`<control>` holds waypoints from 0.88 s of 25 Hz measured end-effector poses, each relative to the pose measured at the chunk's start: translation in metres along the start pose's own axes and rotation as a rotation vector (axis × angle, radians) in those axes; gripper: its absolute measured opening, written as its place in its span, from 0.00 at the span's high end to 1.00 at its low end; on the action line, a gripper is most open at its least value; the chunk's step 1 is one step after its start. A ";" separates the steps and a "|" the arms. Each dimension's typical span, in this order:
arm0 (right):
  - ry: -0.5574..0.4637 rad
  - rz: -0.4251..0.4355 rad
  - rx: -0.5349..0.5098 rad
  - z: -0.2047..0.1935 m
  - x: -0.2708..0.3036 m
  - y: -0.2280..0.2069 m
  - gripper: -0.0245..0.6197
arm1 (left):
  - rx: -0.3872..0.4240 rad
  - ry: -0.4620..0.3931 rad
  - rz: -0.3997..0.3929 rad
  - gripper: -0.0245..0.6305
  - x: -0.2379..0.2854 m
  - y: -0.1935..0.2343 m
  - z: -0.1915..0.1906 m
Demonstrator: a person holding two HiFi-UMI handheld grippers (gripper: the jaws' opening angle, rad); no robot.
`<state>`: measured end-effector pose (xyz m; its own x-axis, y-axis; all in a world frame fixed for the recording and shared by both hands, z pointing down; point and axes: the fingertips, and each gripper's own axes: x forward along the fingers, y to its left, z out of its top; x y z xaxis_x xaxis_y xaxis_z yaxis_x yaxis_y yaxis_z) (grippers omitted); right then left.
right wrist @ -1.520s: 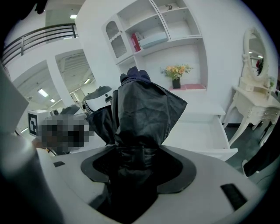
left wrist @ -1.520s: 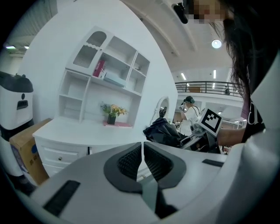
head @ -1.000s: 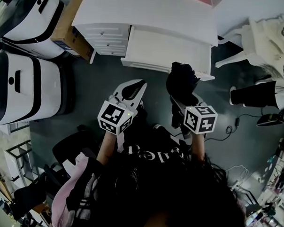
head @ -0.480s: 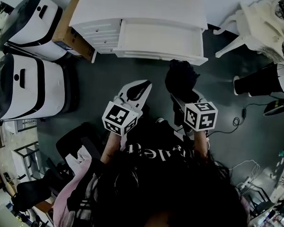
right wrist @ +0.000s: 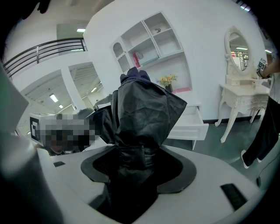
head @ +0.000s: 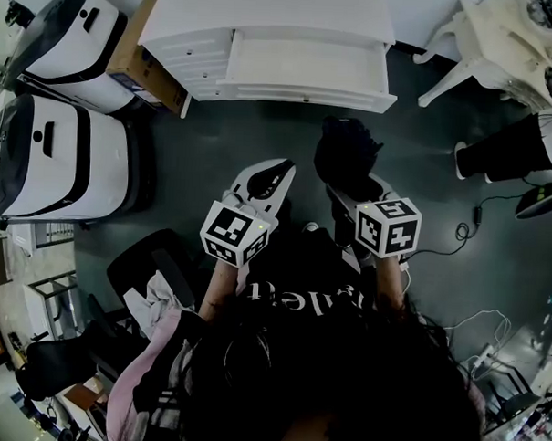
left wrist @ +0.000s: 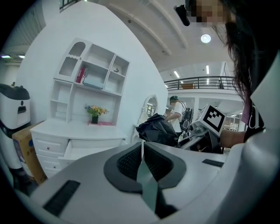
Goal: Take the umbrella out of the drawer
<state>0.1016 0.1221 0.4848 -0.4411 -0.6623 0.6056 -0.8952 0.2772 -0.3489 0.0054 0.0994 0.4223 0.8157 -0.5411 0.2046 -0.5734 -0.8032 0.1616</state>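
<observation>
**Fingers (right wrist: 179, 177) grip one umbrella (head: 347, 152), clear of the drawer (head: 301, 65)**

The right gripper (head: 352, 186) clamps the folded black umbrella at frame centre. Its long axis points up-frame toward the single open drawer, well apart. The left gripper (head: 265, 173) beside it is closed, empty. Two white machines (head: 78, 37) (head: 69, 160) and one cardboard box (head: 141, 65) stand upper left.
</observation>
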 end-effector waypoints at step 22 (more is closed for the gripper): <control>-0.007 0.010 0.031 -0.038 -0.031 0.006 0.54 | 0.022 0.012 -0.021 0.93 -0.021 -0.047 -0.015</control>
<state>0.1073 0.1712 0.4909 -0.4491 -0.6649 0.5969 -0.8885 0.2620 -0.3767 0.0141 0.1521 0.4246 0.8264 -0.5214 0.2128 -0.5544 -0.8196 0.1448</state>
